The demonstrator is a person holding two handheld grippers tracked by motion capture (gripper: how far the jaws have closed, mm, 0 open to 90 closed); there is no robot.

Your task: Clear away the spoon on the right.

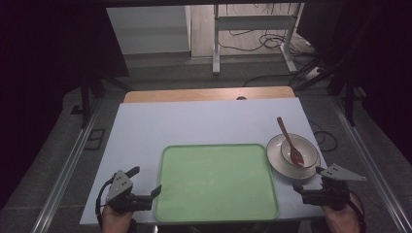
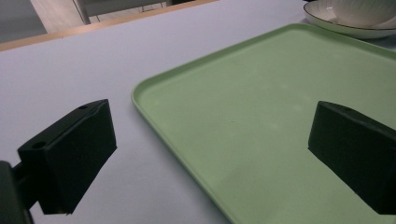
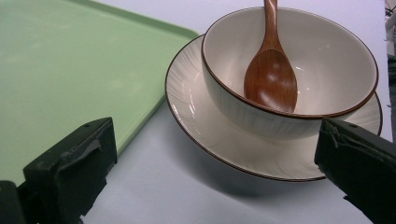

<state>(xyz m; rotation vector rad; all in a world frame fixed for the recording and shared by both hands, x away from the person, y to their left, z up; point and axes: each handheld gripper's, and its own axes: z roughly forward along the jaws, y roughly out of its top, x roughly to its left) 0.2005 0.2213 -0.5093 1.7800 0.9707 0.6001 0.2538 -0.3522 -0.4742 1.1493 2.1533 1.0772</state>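
Green tray (image 1: 217, 182) beside stacked bowl (image 1: 299, 151)

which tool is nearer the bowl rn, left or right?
Right. The right tool sits just in front of the bowl on its plate, jaws open toward it. The left tool is across the green tray, at its near-left corner.

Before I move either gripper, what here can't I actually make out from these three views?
- Spoon handle tip: cut off by the top edge of the right gripper view.
- Plate centre: hidden under the bowl.
- Tray far side: runs off the right edge of the left gripper view.
- Bowl and plate pattern: too small in the high view.
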